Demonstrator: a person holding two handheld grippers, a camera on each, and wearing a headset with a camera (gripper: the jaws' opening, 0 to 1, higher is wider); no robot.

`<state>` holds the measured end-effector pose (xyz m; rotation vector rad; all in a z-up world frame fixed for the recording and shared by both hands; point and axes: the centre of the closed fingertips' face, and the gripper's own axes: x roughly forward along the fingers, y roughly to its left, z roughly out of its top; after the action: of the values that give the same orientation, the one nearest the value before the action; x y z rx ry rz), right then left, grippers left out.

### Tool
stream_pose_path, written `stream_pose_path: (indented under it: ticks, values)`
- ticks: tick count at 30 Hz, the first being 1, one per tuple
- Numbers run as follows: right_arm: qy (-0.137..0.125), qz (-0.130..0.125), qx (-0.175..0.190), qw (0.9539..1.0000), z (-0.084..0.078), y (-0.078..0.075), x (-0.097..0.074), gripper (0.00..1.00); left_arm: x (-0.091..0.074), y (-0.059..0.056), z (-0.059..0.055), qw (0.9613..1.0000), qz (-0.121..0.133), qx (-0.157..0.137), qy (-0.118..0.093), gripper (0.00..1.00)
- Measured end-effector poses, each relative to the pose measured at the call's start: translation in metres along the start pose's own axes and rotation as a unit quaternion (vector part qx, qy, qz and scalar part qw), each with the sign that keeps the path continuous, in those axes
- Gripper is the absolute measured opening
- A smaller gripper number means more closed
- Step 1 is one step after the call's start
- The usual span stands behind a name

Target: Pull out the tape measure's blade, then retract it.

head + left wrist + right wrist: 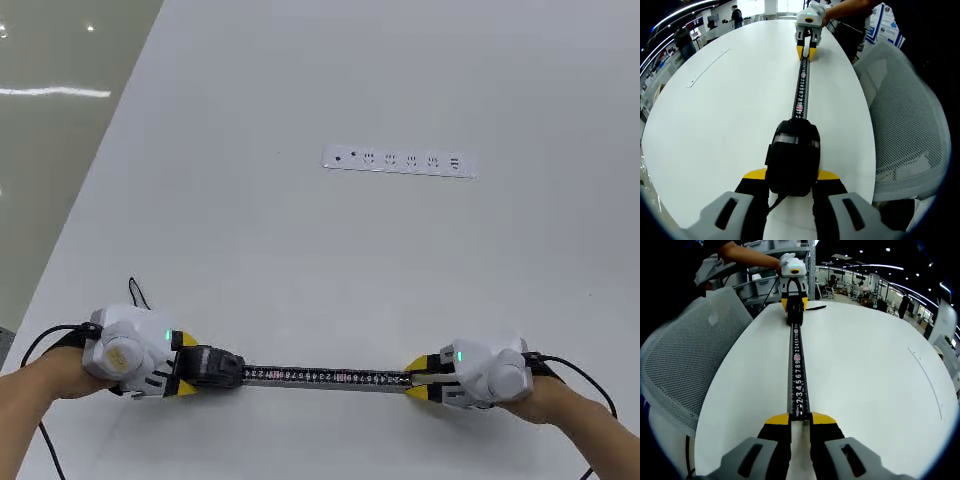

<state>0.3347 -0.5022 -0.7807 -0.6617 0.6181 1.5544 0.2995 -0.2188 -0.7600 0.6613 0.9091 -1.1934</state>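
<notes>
Clamping the case (212,367), the left gripper (186,364) fingers (755,175) hold tight. The right gripper (418,377) fingers pinch the blade (325,377) end, stretched over the tabletop (300,250).

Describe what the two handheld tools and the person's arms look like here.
The left tool and right tool match: rounded white-grey housings, a small green light on top, black jaws with yellow tips. A thin black cable trails from each back past the wrist. The forearms are bare; no sleeves visible.

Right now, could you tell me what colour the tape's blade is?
The blade is black with white numbers; right gripper view.
</notes>
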Motion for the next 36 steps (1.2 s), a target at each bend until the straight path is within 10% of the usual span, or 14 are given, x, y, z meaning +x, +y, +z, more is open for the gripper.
stream_pose_path:
  ticks: [36]
  values:
    - [0.026,-0.024,-0.019,0.9992,0.003,0.005,-0.004,0.20,-0.012,0.004,0.007,0.9997,0.014,-0.010,-0.016,0.37]
